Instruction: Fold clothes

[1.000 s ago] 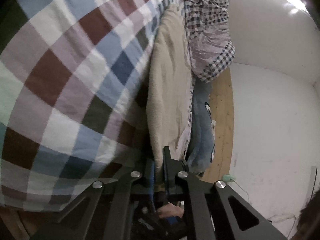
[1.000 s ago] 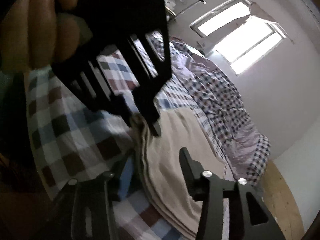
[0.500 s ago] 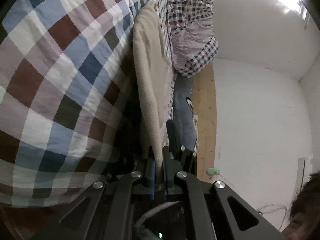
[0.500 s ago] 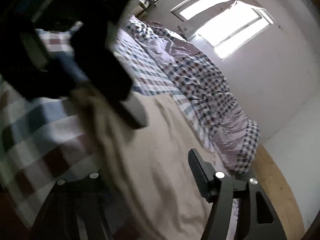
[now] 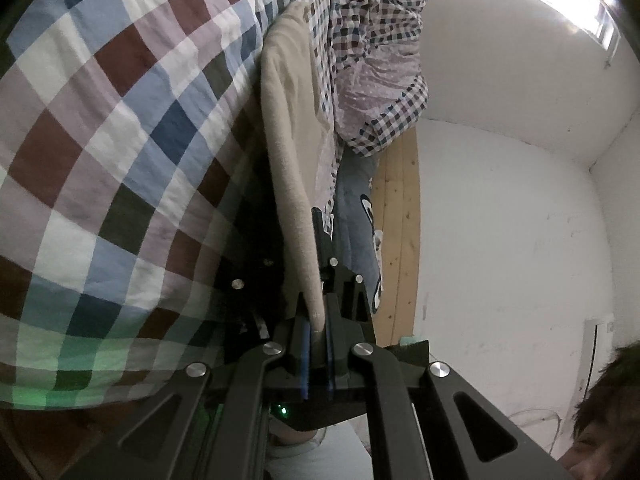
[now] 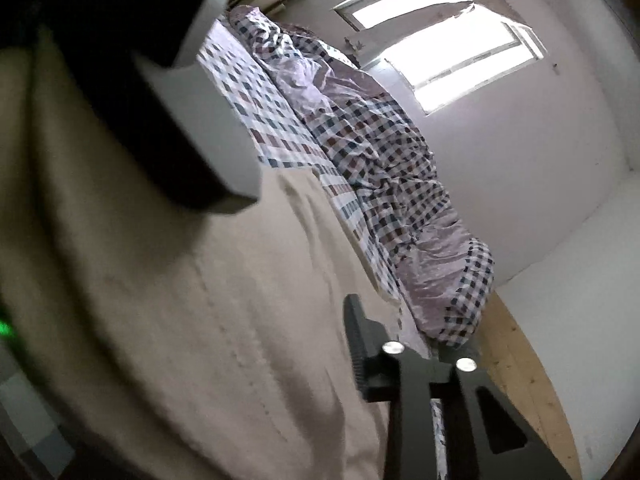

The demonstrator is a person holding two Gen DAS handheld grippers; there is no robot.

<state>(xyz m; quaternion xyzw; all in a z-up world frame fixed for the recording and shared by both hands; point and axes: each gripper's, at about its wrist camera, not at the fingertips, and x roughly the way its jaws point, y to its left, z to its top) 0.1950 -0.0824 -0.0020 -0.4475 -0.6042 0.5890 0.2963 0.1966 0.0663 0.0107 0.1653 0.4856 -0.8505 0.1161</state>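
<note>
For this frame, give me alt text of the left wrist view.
The left gripper is shut on the edge of a beige garment, which stretches away over a large-check bedsheet. Beside it lie a rumpled small-check quilt, a wooden floor strip and a white wall.

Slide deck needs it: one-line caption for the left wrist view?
Left gripper shut on the edge of a beige garment, lifted off a checked bedsheet.

Beige garment [image 5: 288, 128]; bed sheet [image 5: 120, 128] checked blue, maroon, white; quilt [image 6: 384, 168] small-checked; black tool [image 5: 316, 316].
</note>
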